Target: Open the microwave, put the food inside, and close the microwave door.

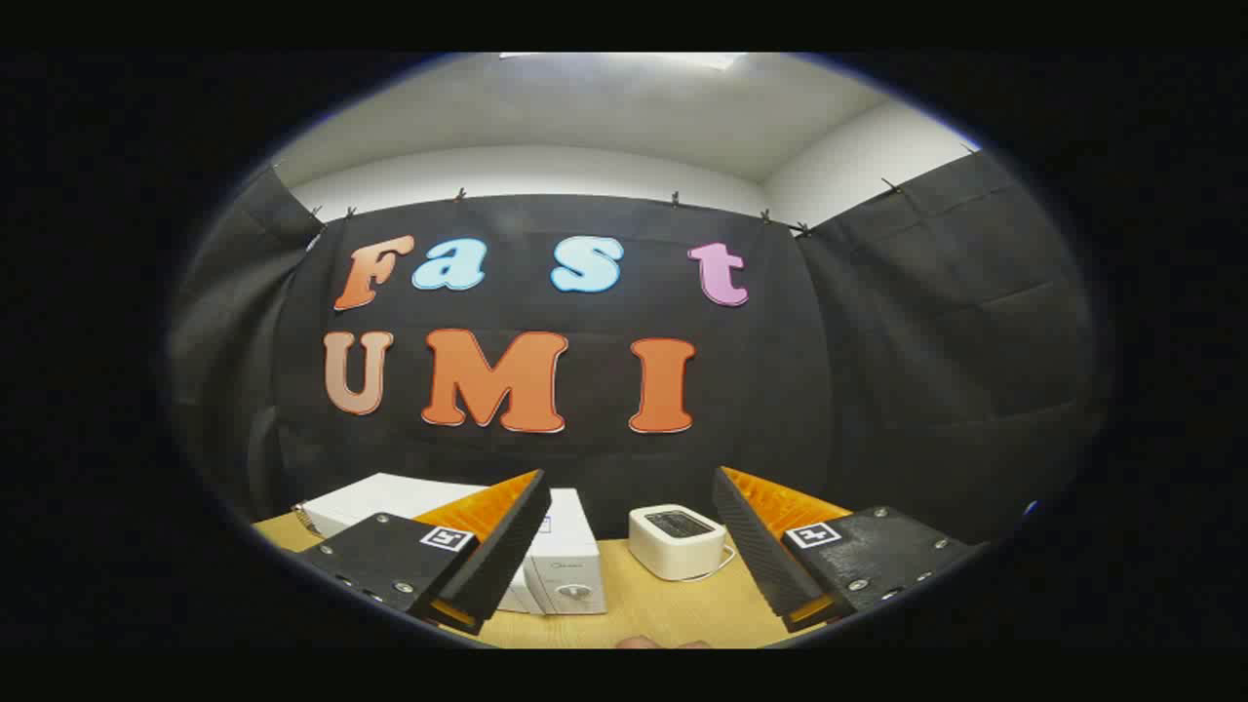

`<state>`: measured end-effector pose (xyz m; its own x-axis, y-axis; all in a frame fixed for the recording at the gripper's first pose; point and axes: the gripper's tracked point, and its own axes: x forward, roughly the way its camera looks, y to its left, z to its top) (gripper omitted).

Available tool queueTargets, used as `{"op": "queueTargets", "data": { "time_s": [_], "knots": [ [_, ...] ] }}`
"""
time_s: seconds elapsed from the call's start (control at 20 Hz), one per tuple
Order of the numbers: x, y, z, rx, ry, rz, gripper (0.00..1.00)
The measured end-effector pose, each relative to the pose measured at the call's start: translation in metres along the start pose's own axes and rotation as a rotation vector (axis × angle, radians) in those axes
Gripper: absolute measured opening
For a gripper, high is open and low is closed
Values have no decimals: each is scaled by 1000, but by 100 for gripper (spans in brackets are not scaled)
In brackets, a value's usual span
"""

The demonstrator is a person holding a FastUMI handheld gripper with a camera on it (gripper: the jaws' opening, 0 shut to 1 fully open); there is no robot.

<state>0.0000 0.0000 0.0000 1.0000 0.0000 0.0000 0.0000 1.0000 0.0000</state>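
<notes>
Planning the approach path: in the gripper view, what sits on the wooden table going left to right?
White microwave behind the left finger → white toaster, seen between the open claw fingers, with its cord trailing right.

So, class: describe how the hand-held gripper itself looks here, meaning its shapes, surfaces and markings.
The gripper has two wedge-shaped fingers that taper forward, with finely ribbed inner faces. Each finger is mounted on a flat black block fastened with round silver screws, and each block carries a small square black-and-white marker tag. The fingers stand wide apart, open, above the light wooden table.
</notes>
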Motion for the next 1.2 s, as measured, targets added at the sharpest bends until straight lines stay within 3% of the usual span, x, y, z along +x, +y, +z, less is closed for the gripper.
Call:
{"op": "queueTargets", "data": {
  "time_s": [0.7, 0.95, 1.2],
  "knots": [
    [5, 1, -11, 6, 18, 1, 100],
    [6, 8, -45, 31, 78, -5, 100],
    [3, 39, -89, 26, 145, 50, 100]
  ]
}}
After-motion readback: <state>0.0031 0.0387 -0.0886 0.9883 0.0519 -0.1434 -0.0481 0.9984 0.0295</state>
